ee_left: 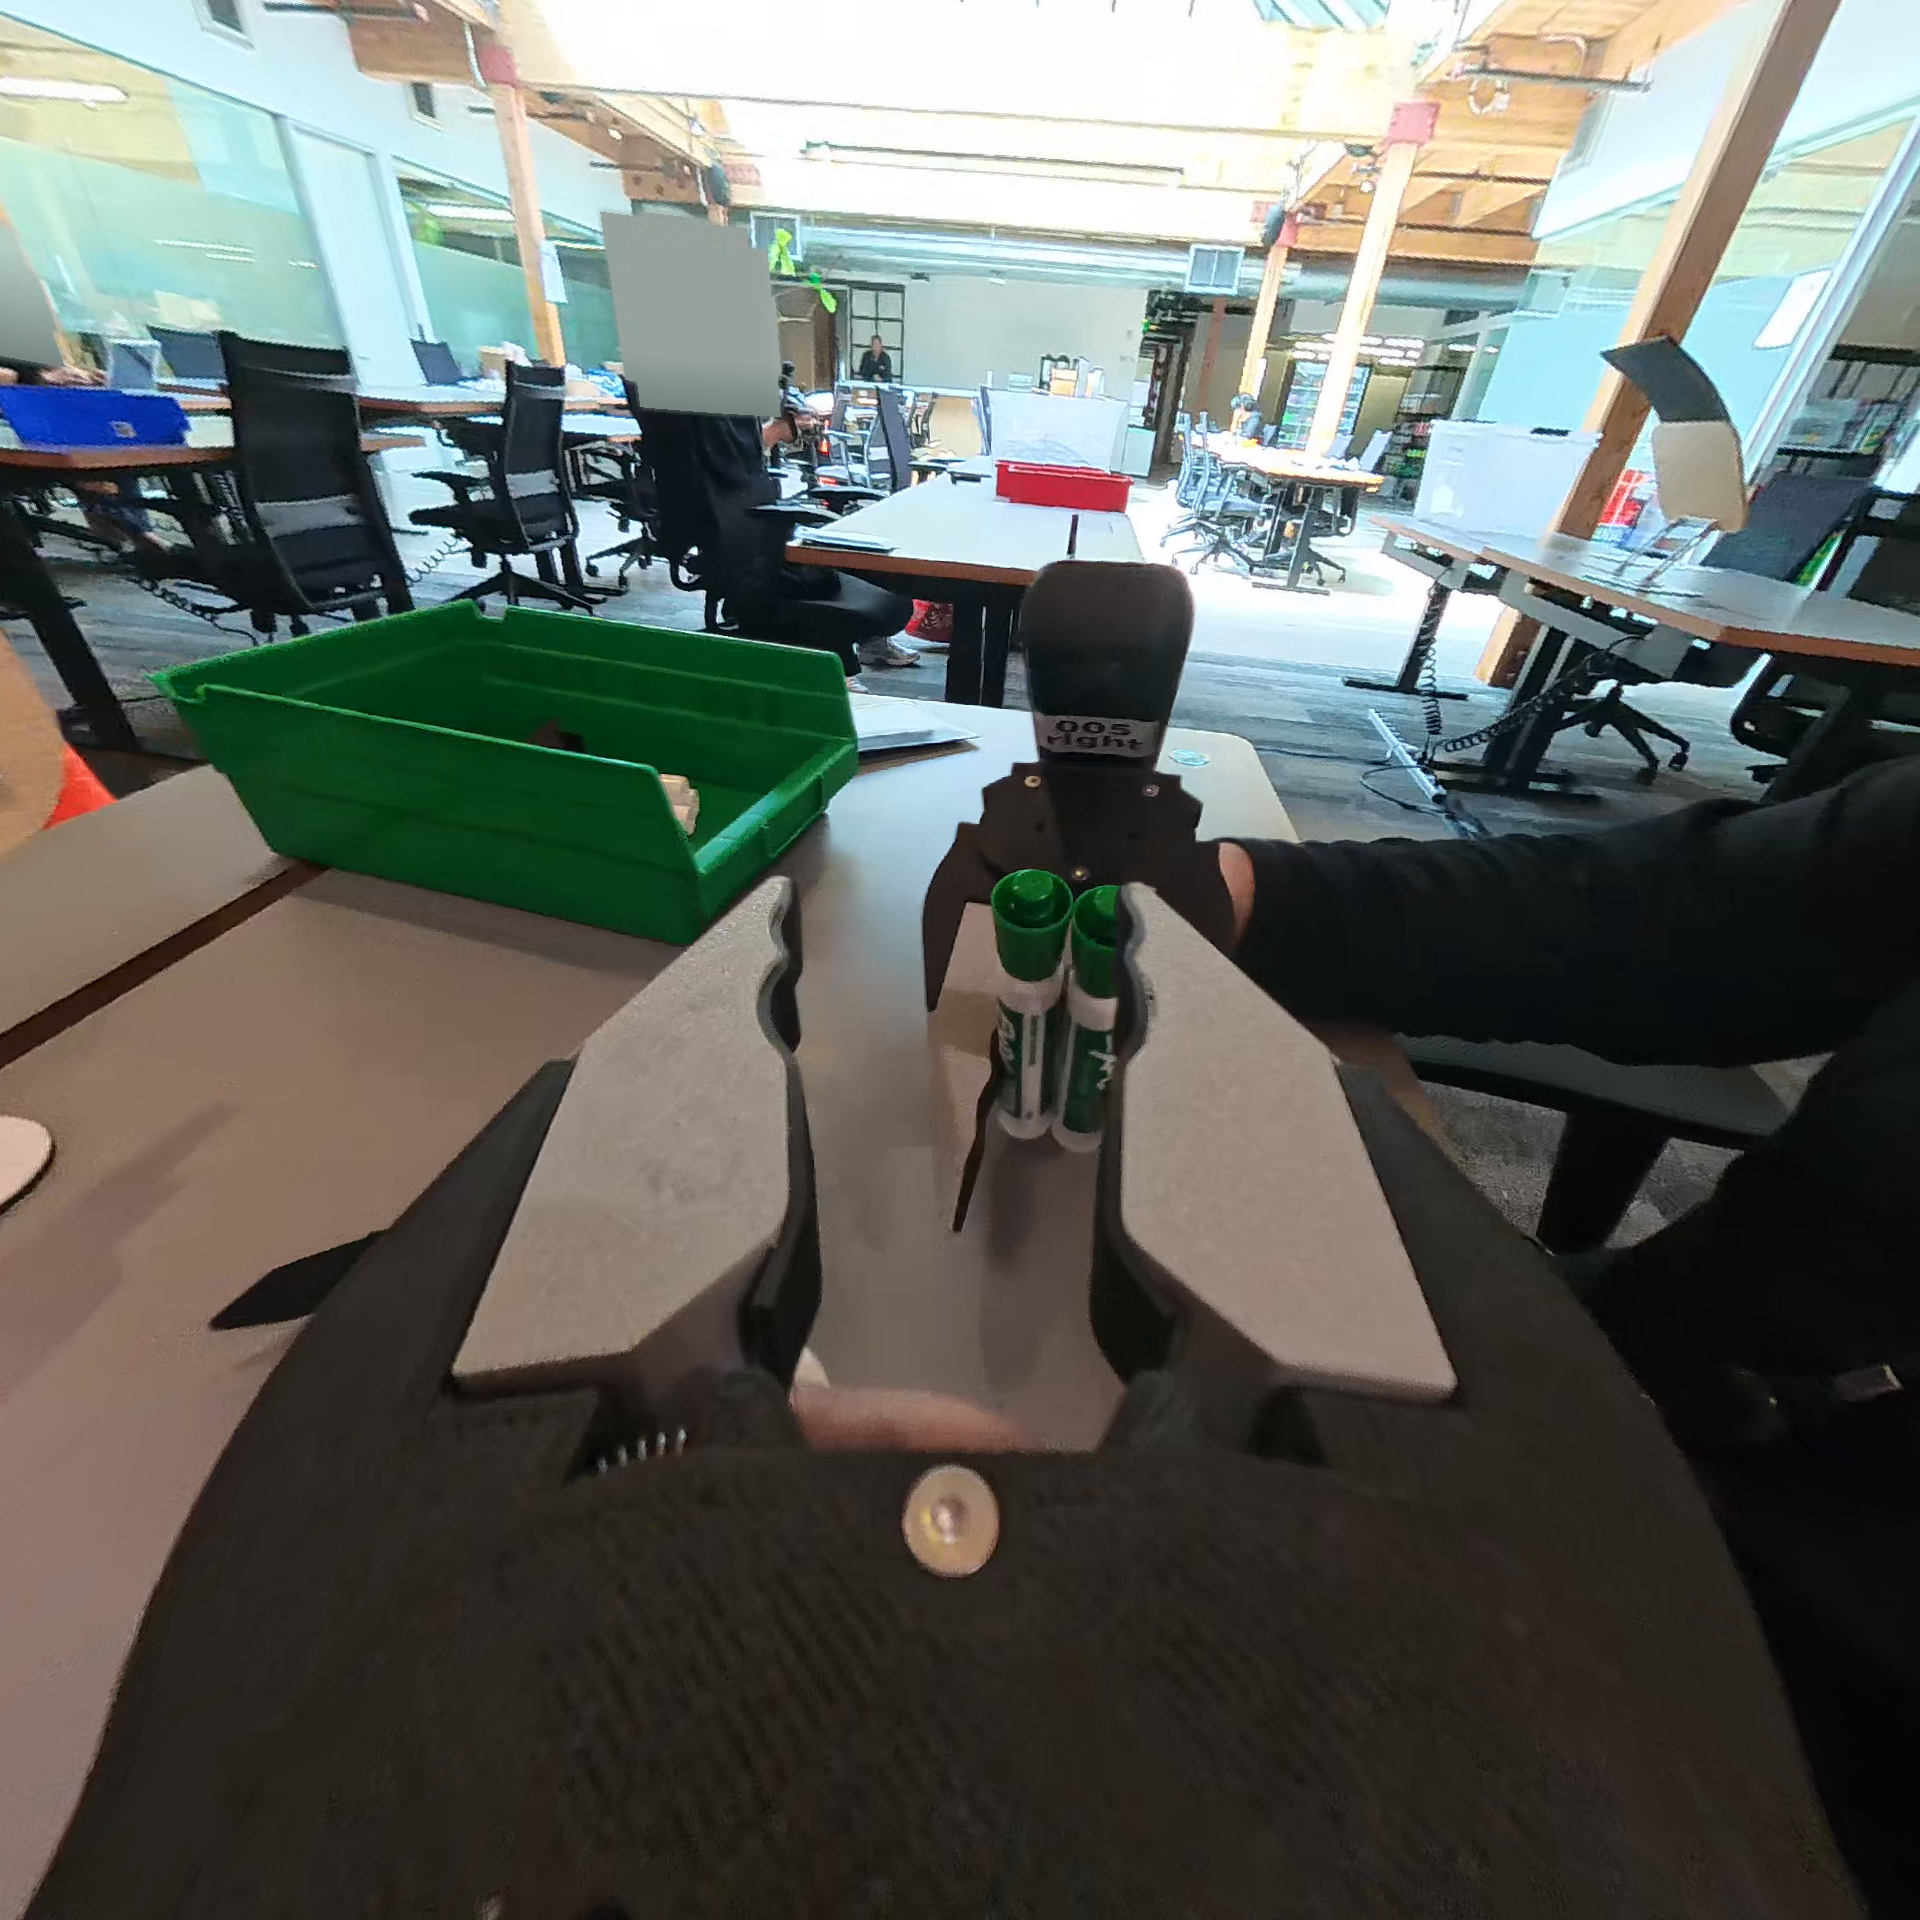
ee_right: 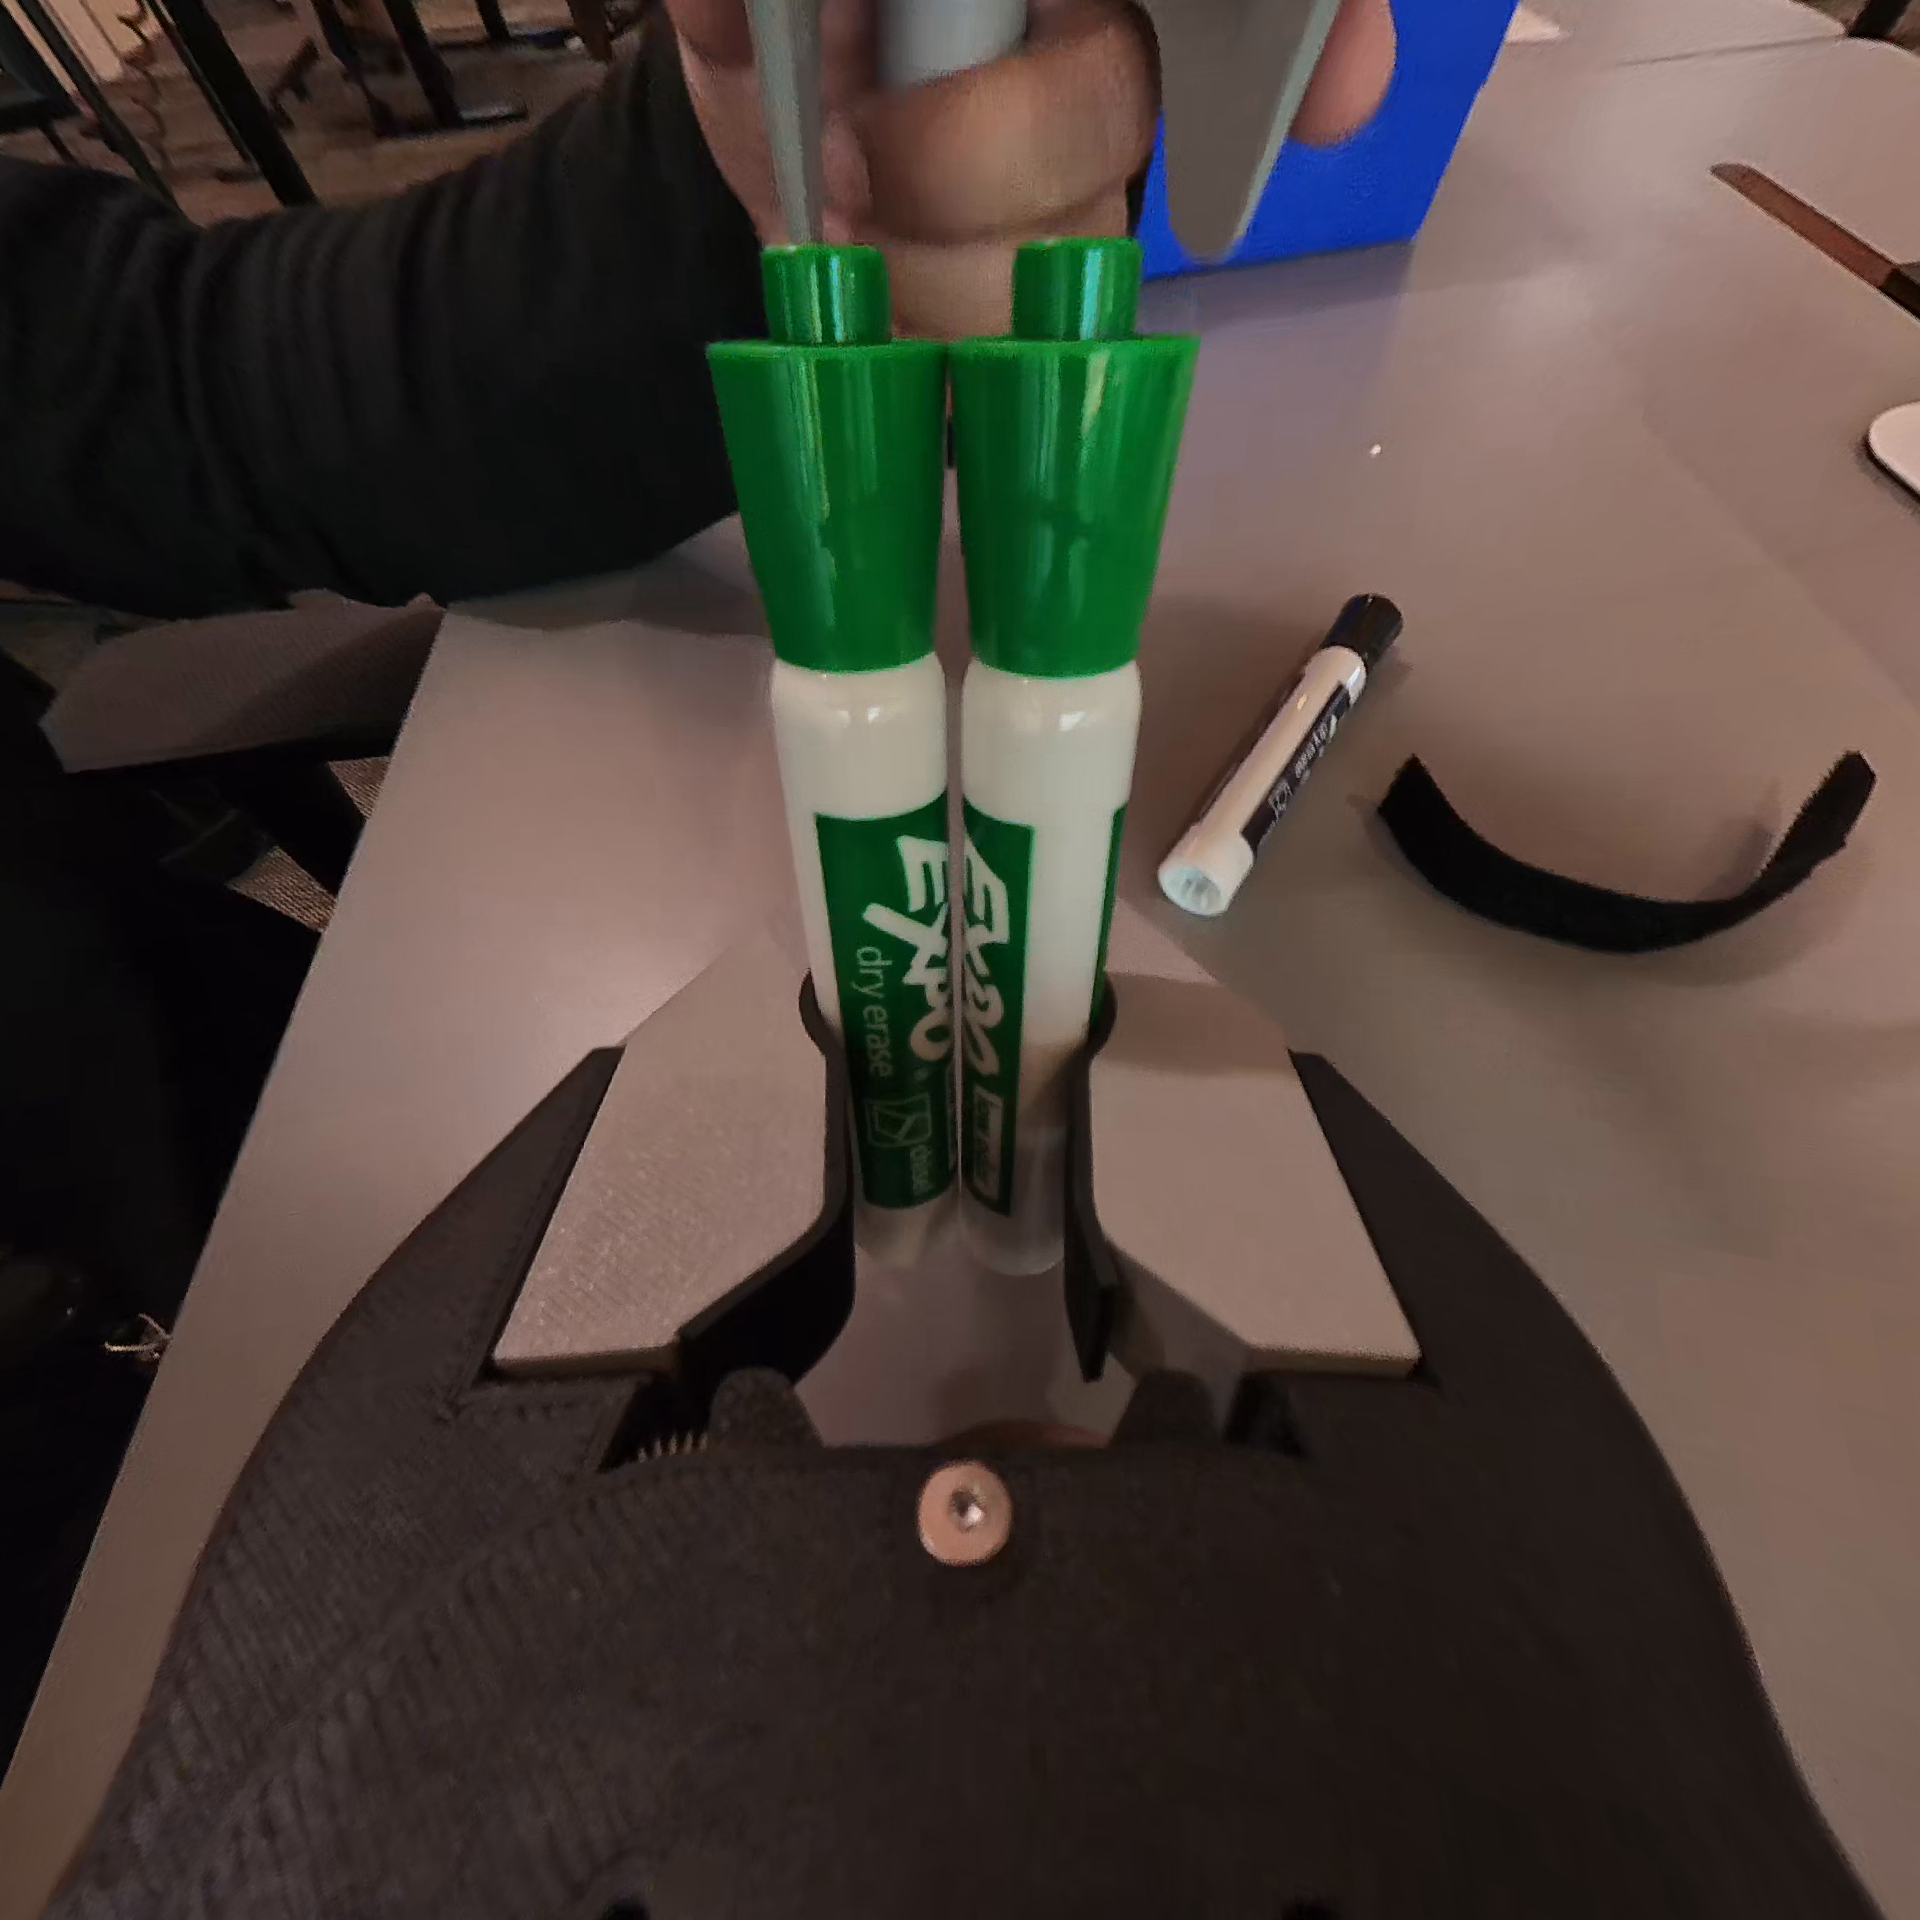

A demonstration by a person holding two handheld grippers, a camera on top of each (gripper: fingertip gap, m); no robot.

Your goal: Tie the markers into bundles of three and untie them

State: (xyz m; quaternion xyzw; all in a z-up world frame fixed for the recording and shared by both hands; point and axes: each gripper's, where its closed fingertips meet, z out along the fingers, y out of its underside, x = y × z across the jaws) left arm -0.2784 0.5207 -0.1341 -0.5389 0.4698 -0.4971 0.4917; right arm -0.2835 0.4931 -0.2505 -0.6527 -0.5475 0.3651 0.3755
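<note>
Markers: two green-capped white dry-erase markers (ee_right: 956, 727) clamped side by side in right gripper (ee_right: 956, 1039), long axis pointing at left gripper (ee_left: 956, 935), jaws wide, empty; third black-capped marker (ee_right: 1283, 753) w/ black strap (ee_right: 1621, 883) lies right.

Right gripper (ee_right: 956, 1039) clamped on two green markers (ee_right: 847, 727), black marker (ee_right: 1283, 753) and black strap (ee_right: 1621, 873) lying beside on grey table (ee_right: 1455, 520)
</note>
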